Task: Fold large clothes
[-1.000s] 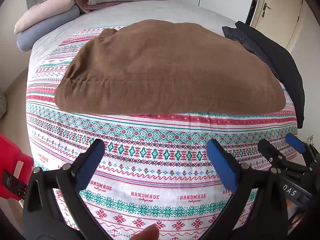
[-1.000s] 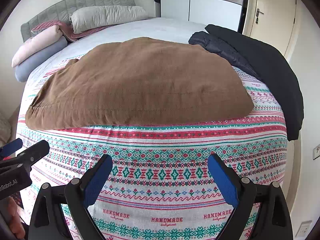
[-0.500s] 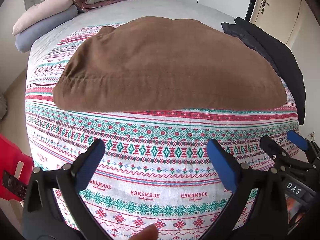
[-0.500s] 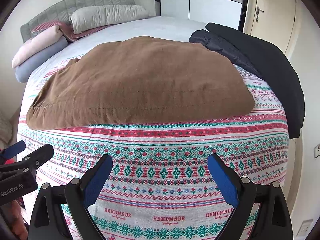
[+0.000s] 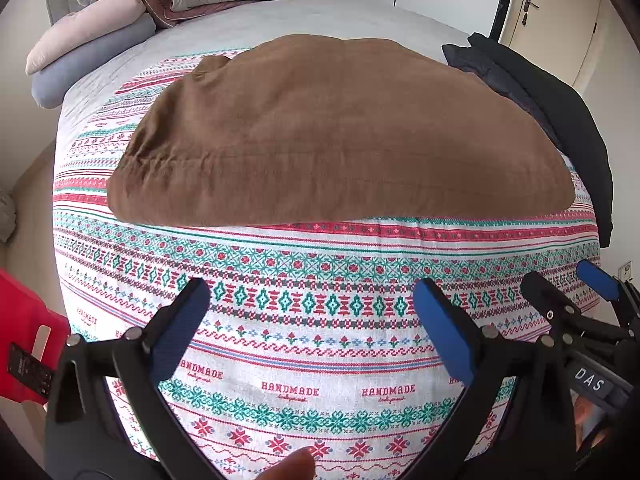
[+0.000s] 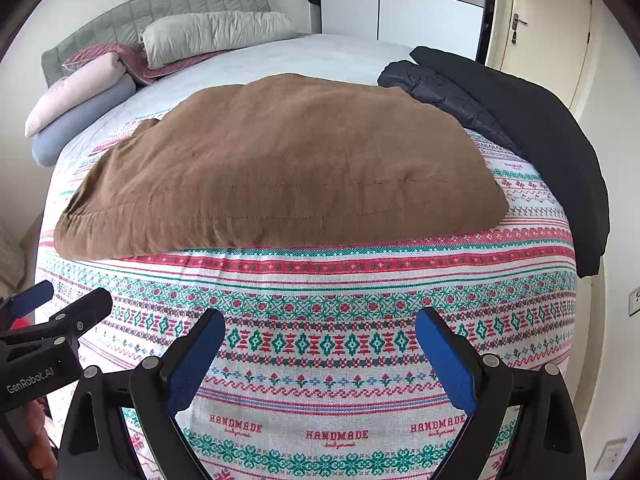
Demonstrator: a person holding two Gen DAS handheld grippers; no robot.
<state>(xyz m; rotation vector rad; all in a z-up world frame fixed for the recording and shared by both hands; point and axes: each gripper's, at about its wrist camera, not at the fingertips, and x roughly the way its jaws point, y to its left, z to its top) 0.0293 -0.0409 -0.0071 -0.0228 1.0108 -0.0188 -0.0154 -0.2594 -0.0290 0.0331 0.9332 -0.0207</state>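
1. Left wrist view: the left gripper [image 5: 310, 308] is being held with its blue-padded jaws spread wide and nothing between them, above the patterned red, green and white knitted-look bedspread [image 5: 304, 352].
2. Right wrist view: the right gripper [image 6: 320, 340] is likewise being held wide open and empty, hovering over the same bedspread just beside the left one, which is showing at nine o'clock.
3. A large brown soft fabric garment [image 6: 276, 168] is lying flat towards twelve o'clock of both grippers, well apart from the pads, with a stitched hem running along its near edge; it appears already doubled over at least once, though the layers cannot be counted.
4. A dark padded jacket [image 6: 516, 128] is lying at two o'clock, its near end touching or just beside the brown garment; pale rolled pillows [image 6: 80, 100] are stacked at ten o'clock.
5. The step in hand is judged to be an approach between folds.
6. The next move is likely calling for both grippers to be brought forward to the near hem, closed on its two corners, and the edge carried away evenly.
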